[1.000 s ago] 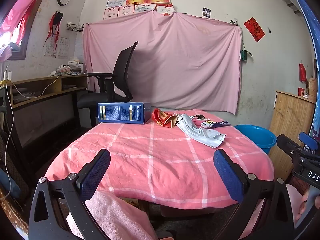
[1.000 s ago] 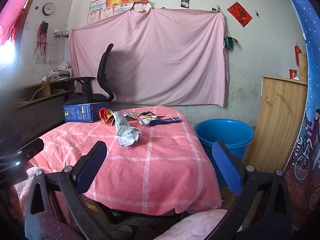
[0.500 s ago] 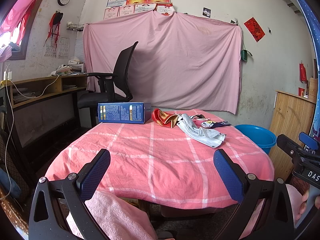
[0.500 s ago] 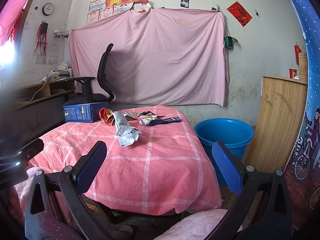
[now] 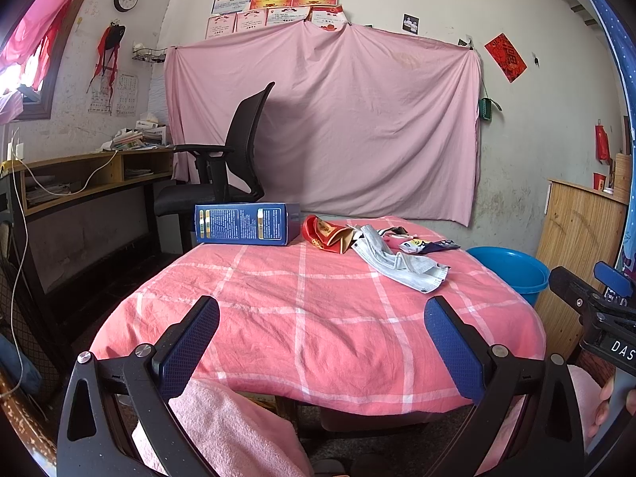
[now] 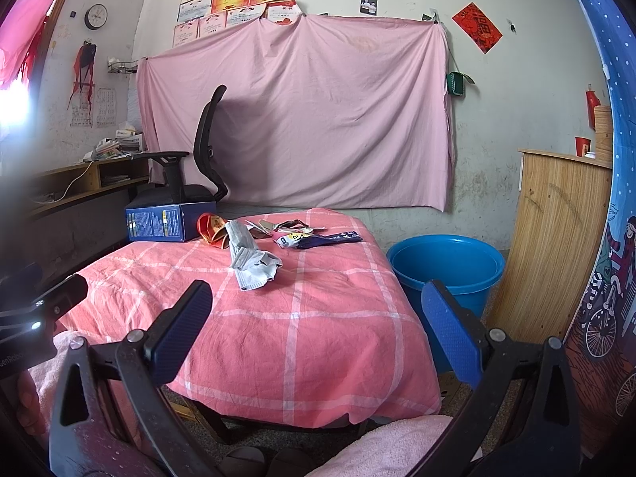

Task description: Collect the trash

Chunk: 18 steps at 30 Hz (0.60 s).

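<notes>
Trash lies at the far side of the pink checked table (image 5: 318, 318): a blue box (image 5: 246, 224), a red packet (image 5: 326, 234), a crumpled grey face mask (image 5: 397, 264) and dark snack wrappers (image 5: 425, 244). The right wrist view shows them too: the box (image 6: 159, 224), the mask (image 6: 250, 262), the wrappers (image 6: 318, 238). A blue bucket (image 6: 445, 266) stands on the floor right of the table. My left gripper (image 5: 322, 342) and right gripper (image 6: 318, 322) are both open and empty, held before the table's near edge.
A black office chair (image 5: 230, 167) stands behind the table beside a wooden desk (image 5: 87, 175). A wooden cabinet (image 6: 556, 238) stands right of the bucket. A pink sheet (image 5: 318, 119) hangs on the back wall. Pink cloth (image 5: 222, 429) lies below my grippers.
</notes>
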Available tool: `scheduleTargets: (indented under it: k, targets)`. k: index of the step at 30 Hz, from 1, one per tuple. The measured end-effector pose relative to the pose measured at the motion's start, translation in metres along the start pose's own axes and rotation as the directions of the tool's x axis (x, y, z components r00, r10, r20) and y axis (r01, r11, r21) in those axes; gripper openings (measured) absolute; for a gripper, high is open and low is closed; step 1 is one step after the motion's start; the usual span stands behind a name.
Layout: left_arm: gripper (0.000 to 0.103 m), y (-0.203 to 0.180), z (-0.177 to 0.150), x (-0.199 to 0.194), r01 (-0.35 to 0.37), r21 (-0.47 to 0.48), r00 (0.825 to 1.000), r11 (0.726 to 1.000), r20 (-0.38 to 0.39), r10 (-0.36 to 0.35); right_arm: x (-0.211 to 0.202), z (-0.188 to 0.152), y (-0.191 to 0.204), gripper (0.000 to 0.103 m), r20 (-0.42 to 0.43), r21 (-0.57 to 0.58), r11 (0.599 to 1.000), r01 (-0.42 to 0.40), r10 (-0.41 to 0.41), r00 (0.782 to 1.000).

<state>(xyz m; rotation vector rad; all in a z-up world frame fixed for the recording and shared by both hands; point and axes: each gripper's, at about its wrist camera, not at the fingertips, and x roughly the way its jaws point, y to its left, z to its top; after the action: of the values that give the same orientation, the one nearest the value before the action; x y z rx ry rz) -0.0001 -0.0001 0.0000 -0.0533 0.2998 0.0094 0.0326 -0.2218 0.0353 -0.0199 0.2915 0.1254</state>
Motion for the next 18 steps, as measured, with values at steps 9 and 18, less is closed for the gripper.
scheduleTargets:
  k: [9,18]
  targets:
    - [0.101,0.0000,0.0000,0.0000,0.000,0.000,1.000,1.000,0.000,0.000,-0.0003,0.0000,-0.0006,0.103,0.000,0.001,1.000,0.000,0.000,1.000]
    - [0.101,0.0041,0.0005,-0.0011,-0.001,-0.014,1.000,1.000,-0.002,0.001,0.0001,0.0003,-0.0025,0.103,0.000,0.002,1.000,0.000,0.000,1.000]
